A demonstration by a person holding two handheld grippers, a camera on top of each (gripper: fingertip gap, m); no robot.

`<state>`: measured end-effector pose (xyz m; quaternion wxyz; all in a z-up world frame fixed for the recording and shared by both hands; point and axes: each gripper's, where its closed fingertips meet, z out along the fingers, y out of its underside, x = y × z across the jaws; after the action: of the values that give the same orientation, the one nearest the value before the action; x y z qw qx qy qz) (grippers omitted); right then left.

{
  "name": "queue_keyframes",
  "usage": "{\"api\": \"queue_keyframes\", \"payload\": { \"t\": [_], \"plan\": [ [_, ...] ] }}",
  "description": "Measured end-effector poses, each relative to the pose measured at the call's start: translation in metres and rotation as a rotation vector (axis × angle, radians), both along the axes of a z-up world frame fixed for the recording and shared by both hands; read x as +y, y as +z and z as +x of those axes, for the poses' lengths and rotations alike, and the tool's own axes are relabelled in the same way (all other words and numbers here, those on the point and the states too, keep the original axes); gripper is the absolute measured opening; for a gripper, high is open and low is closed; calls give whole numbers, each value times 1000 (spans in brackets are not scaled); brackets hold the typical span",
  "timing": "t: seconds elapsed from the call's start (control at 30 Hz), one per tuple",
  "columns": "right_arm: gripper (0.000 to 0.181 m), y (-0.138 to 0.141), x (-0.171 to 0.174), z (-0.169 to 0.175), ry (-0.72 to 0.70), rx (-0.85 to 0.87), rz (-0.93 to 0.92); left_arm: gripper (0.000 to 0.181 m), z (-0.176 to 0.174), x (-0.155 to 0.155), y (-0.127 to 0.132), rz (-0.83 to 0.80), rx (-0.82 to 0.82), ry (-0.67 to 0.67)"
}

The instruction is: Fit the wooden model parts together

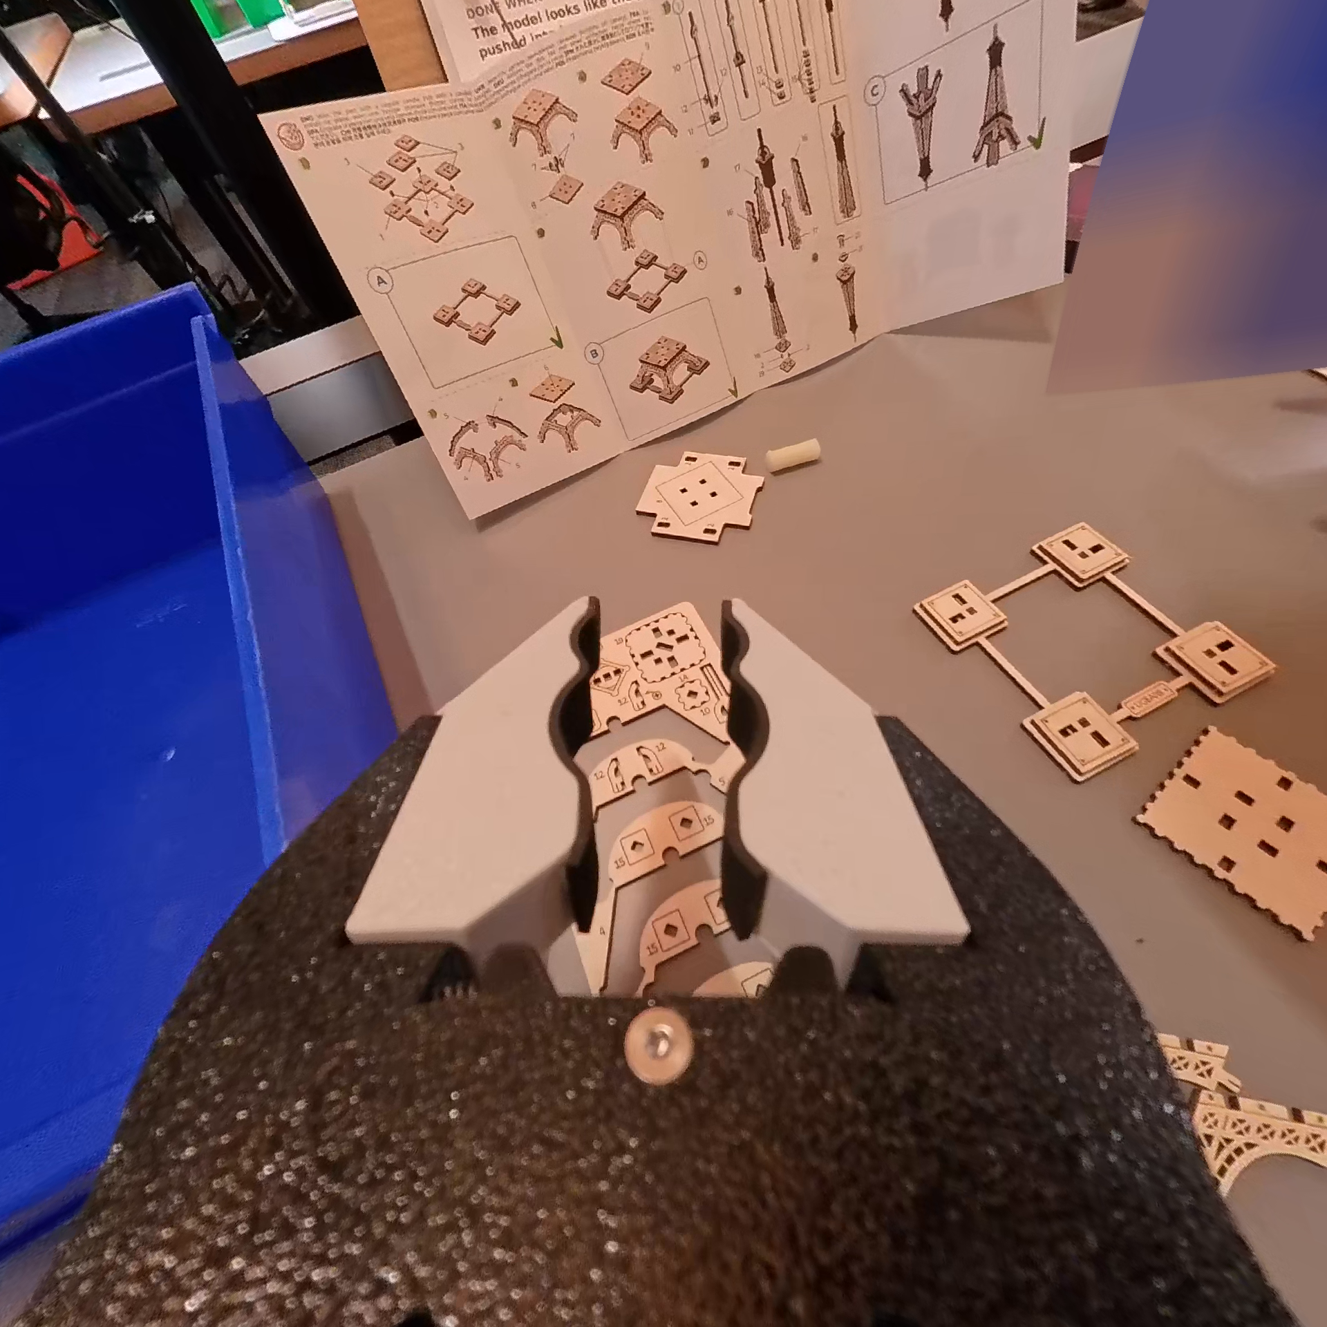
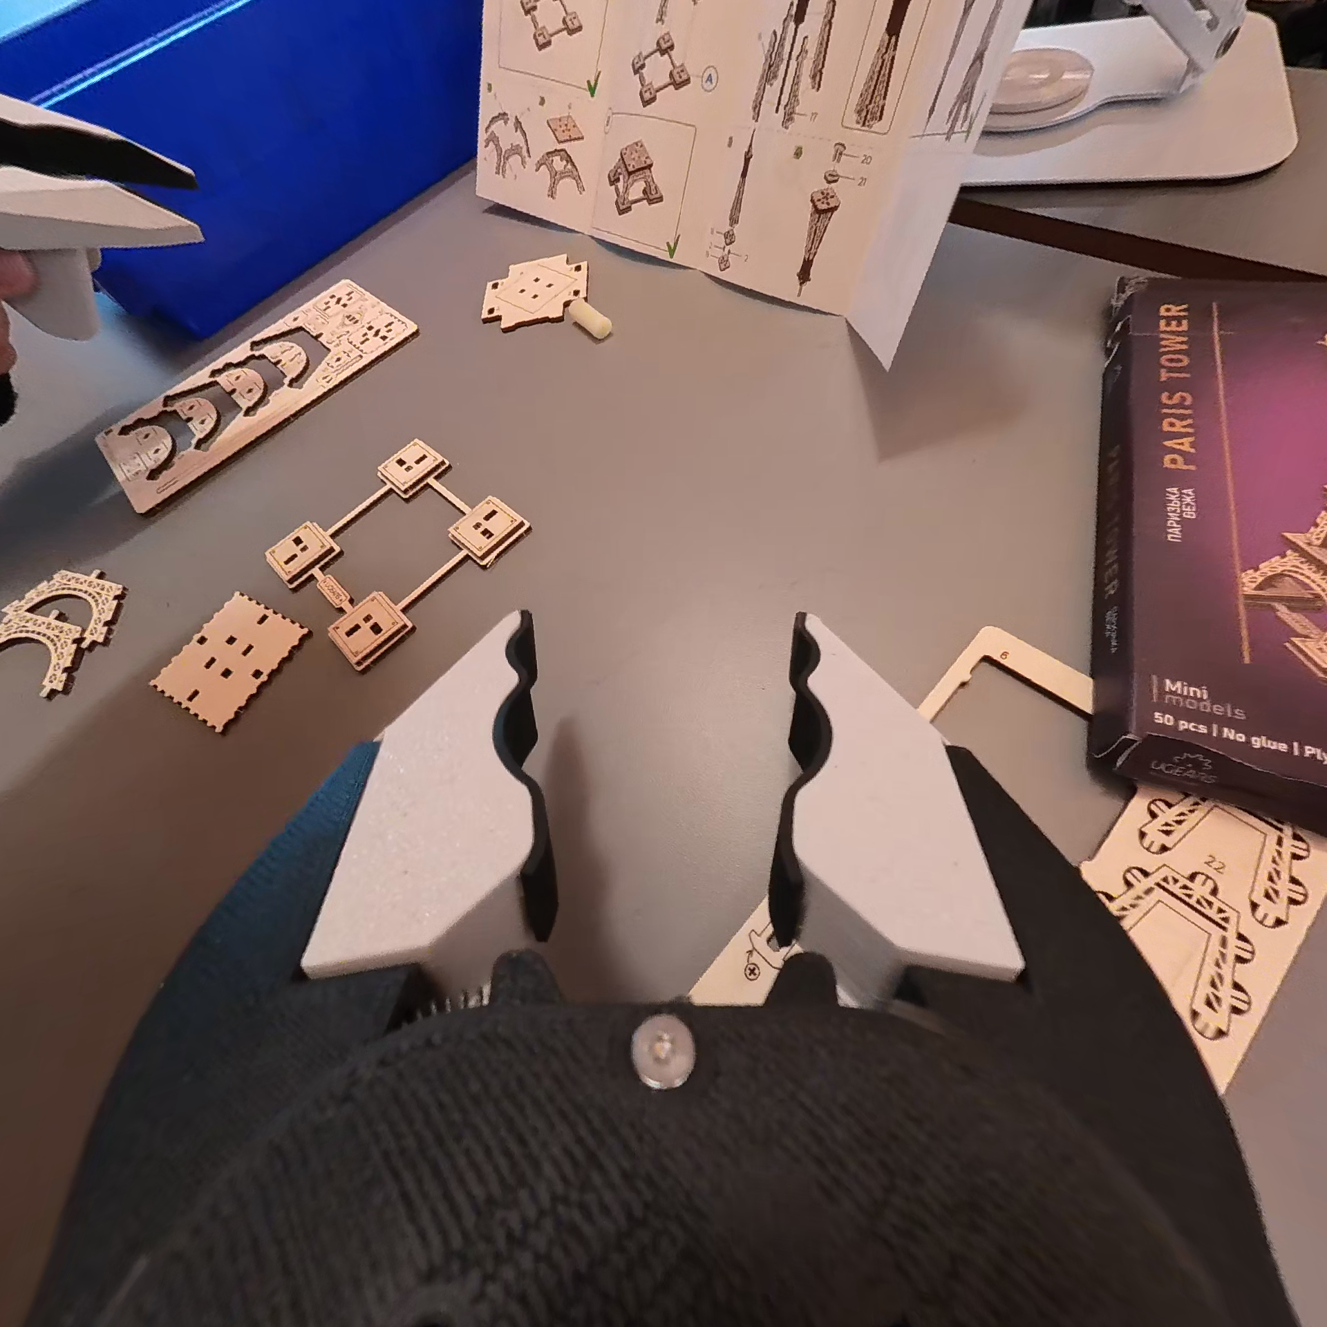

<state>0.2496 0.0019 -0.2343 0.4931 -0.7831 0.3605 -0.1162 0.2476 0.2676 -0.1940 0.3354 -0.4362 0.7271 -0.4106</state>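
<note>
My left gripper [image 1: 660, 610] is open a narrow way and hovers over a wooden part sheet [image 1: 660, 660] that lies flat on the grey table; its fingers hold nothing. The sheet [image 2: 251, 388] and the left gripper [image 2: 194, 205] also show in the right wrist view. My right gripper [image 2: 664, 625] is wide open and empty above bare table. Loose parts lie between them: a square base frame with four pads [image 2: 398, 553], a slotted rectangular plate [image 2: 230, 660], a cross-shaped plate [image 2: 535, 294], and lattice arch pieces [image 2: 61, 632].
A blue bin [image 1: 108, 646] stands at the left. A folded instruction sheet [image 2: 718, 143] stands upright at the back. A small cream cylinder [image 2: 592, 319] lies by the cross-shaped plate. The dark kit box [image 2: 1221, 538] lies at the right on leftover sheets [image 2: 1185, 933]. The cross-shaped plate [image 2: 535, 294] lies some 15 cm from my left tips, 25 cm from my right tips. Look for it in the left wrist view [image 1: 713, 493] too.
</note>
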Motion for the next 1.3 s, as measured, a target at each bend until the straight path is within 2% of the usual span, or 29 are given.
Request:
{"api": "queue_keyframes", "payload": {
  "t": [0.73, 1.3],
  "plan": [
    [73, -6, 6, -4, 36, -2, -56, 27, -1, -4, -1, 21, -3, -19],
    [79, -13, 15, -14, 109, -37, -141, 24, -5, -22, 0, 49, -16, -85]
  ]
}}
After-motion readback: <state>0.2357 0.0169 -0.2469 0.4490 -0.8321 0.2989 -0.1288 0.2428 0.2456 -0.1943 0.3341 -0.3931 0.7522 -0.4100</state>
